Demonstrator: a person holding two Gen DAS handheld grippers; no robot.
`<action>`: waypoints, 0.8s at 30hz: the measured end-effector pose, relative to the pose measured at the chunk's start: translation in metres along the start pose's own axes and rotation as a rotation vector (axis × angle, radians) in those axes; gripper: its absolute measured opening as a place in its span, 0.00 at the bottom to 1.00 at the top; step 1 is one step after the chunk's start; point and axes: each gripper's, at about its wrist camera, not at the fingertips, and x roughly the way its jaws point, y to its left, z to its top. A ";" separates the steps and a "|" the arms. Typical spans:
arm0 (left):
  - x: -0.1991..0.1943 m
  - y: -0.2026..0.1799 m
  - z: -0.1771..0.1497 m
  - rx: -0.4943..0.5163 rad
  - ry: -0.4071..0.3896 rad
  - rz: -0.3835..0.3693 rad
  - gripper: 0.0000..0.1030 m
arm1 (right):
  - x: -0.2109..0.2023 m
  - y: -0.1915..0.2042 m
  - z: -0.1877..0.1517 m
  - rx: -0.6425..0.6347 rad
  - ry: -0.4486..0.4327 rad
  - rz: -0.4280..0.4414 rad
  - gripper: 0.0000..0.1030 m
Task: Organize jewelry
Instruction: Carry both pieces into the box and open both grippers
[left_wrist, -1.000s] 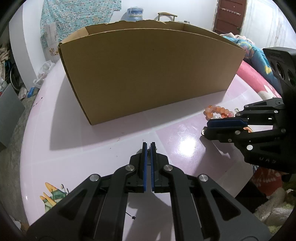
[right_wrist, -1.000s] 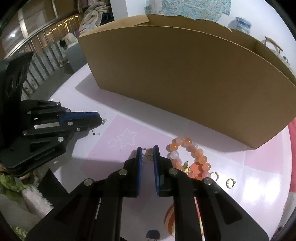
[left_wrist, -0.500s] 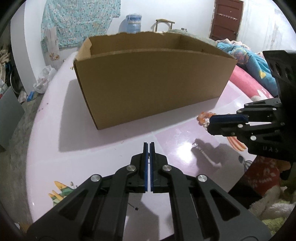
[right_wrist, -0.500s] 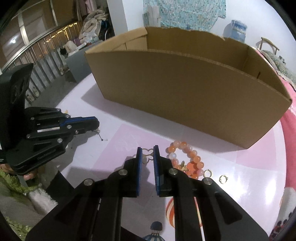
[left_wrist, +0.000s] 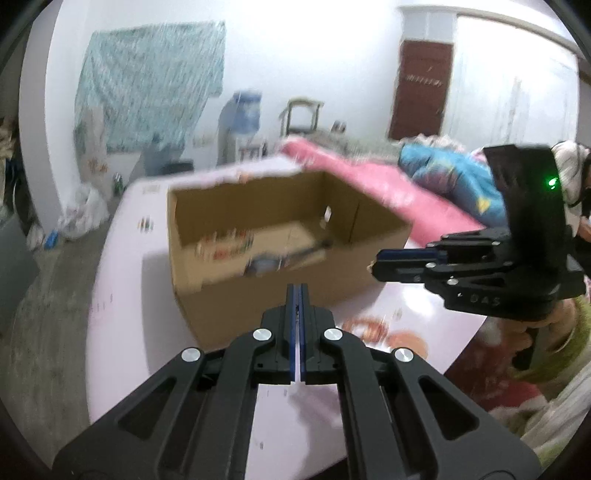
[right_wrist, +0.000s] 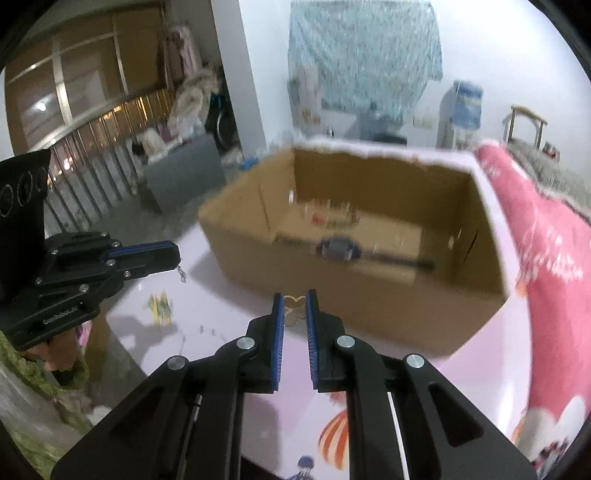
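Note:
An open cardboard box (left_wrist: 258, 295) (right_wrist: 369, 302) stands on the pink table, with blurred items inside. My left gripper (left_wrist: 297, 291) is shut on a thin chain, seen dangling from its tip in the right wrist view (right_wrist: 181, 273), raised in front of the box. My right gripper (right_wrist: 294, 299) is shut on a gold heart-shaped piece (right_wrist: 294, 300), also raised before the box; it shows in the left wrist view (left_wrist: 376, 266). An orange bead bracelet (left_wrist: 364, 328) lies blurred on the table near the box.
The pink table (right_wrist: 491, 369) has cartoon prints. A pink bed (right_wrist: 554, 258) is to the right, a railing (right_wrist: 92, 162) to the left. A water dispenser (left_wrist: 240, 125) and a brown door (left_wrist: 421, 88) stand at the back wall.
Both grippers have risen with their pieces, so the views now look down into the box. The bracelet stays on the table.

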 end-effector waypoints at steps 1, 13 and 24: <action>0.000 0.000 0.009 0.009 -0.018 -0.006 0.01 | -0.006 -0.005 0.009 0.002 -0.028 0.002 0.12; 0.145 0.037 0.121 -0.061 0.268 -0.152 0.01 | 0.057 -0.096 0.106 0.039 0.111 0.011 0.12; 0.314 0.083 0.114 -0.288 0.661 -0.137 0.01 | 0.167 -0.133 0.120 -0.109 0.424 -0.081 0.12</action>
